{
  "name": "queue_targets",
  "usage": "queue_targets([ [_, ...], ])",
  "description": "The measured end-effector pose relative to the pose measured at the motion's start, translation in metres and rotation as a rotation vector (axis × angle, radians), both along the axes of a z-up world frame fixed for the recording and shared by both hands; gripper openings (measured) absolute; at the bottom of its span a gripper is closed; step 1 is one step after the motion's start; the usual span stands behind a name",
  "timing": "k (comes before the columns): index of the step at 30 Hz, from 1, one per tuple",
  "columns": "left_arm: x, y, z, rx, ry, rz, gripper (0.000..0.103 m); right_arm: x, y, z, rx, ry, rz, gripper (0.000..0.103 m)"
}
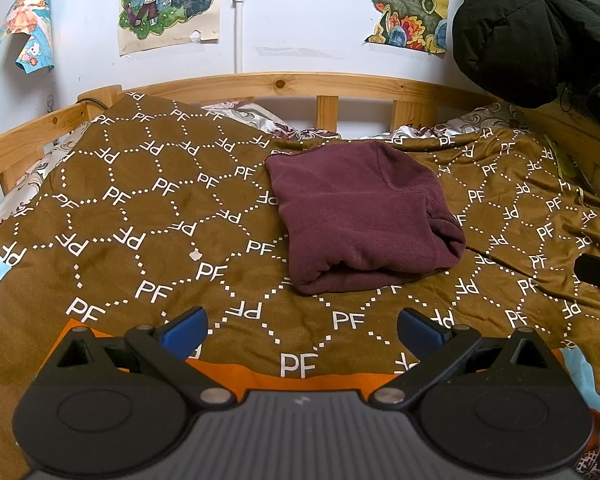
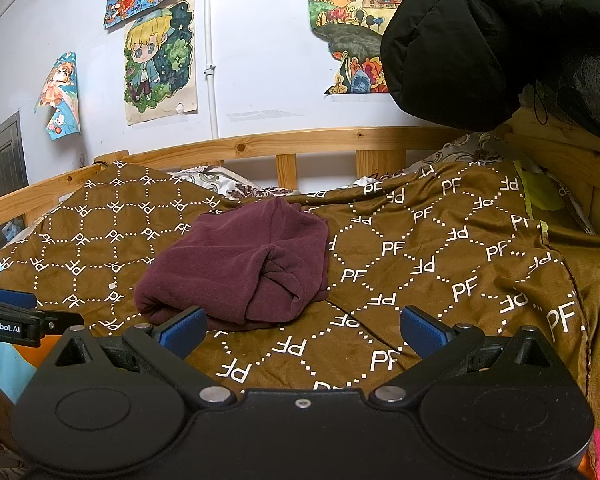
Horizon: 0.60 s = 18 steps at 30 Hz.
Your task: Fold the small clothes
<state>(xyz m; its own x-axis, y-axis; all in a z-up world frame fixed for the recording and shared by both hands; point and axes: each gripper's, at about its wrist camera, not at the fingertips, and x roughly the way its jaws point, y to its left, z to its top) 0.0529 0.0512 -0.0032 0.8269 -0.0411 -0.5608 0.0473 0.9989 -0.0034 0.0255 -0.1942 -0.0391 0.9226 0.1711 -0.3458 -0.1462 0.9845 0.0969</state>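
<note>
The maroon garment [image 1: 360, 216] lies at the centre of the left wrist frame as a compact folded bundle on the brown patterned blanket [image 1: 140, 216] covering the bed, so the folding looks essentially finished. The left hand-held gripper [image 1: 302, 330] and the right hand-held gripper [image 2: 304, 330] both have fingers spread apart, empty, clear of the cloth.

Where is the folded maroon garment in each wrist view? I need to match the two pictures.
Left wrist: the maroon garment lies right of centre on the brown blanket, beyond the open left gripper.
Right wrist: the garment sits left of centre, just past the open right gripper.
Shared landmark: the blond cartoon poster on the wall.
</note>
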Motion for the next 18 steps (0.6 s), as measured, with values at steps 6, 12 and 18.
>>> queue_targets([
  [6,-0.0003,-0.0002,-0.0003,0.0,-0.003,-0.001,0.102,-0.0001,0.0001,0.0002,0.001,0.002,0.0,0.102],
  [12,-0.001,0.0006,0.0002,-0.01,-0.005,0.017,0.102,0.0,-0.0001,0.0002,-0.001,0.0,0.001,0.102],
  [18,-0.0012,0.0002,0.0017,0.0,0.006,0.036,0.102,-0.0003,0.0003,0.0002,0.0,0.002,0.001,0.102],
])
